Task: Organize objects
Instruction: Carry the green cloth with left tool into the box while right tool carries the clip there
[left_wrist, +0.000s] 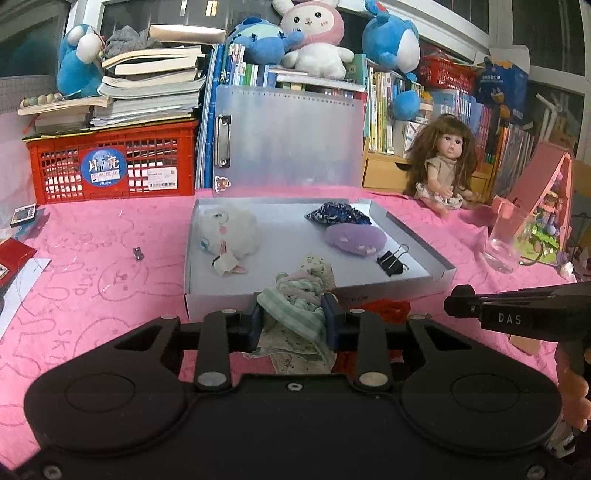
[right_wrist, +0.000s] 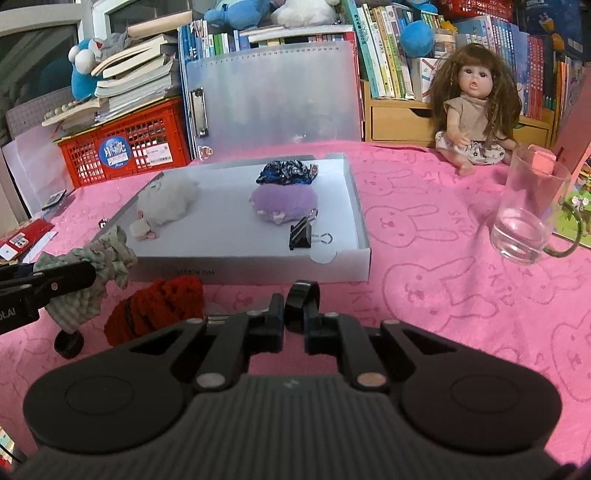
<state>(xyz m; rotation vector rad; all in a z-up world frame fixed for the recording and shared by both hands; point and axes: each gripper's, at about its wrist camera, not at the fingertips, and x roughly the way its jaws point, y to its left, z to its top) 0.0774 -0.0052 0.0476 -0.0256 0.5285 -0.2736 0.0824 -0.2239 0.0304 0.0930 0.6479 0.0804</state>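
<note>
My left gripper (left_wrist: 293, 314) is shut on a green striped cloth bundle (left_wrist: 299, 299), held just before the near wall of a shallow white box (left_wrist: 413, 236). In the right wrist view the same cloth (right_wrist: 107, 266) hangs from the left gripper's fingers (right_wrist: 66, 278). My right gripper (right_wrist: 295, 314) is shut on a small black ring-shaped piece (right_wrist: 302, 295) above the pink cloth, in front of the box (right_wrist: 354, 206). In the box lie a white plush (left_wrist: 229, 229), a purple plush (left_wrist: 354, 238), a dark blue scrunchie (left_wrist: 336, 214) and a black binder clip (left_wrist: 391, 260).
A red knitted piece (right_wrist: 155, 310) and a small black cap (right_wrist: 68, 343) lie on the pink tablecloth (right_wrist: 443, 295) near the box. A glass mug (right_wrist: 528, 218) and a doll (right_wrist: 472, 110) are to the right. A red crate (left_wrist: 110, 166), books and a clipboard (left_wrist: 288, 136) stand behind.
</note>
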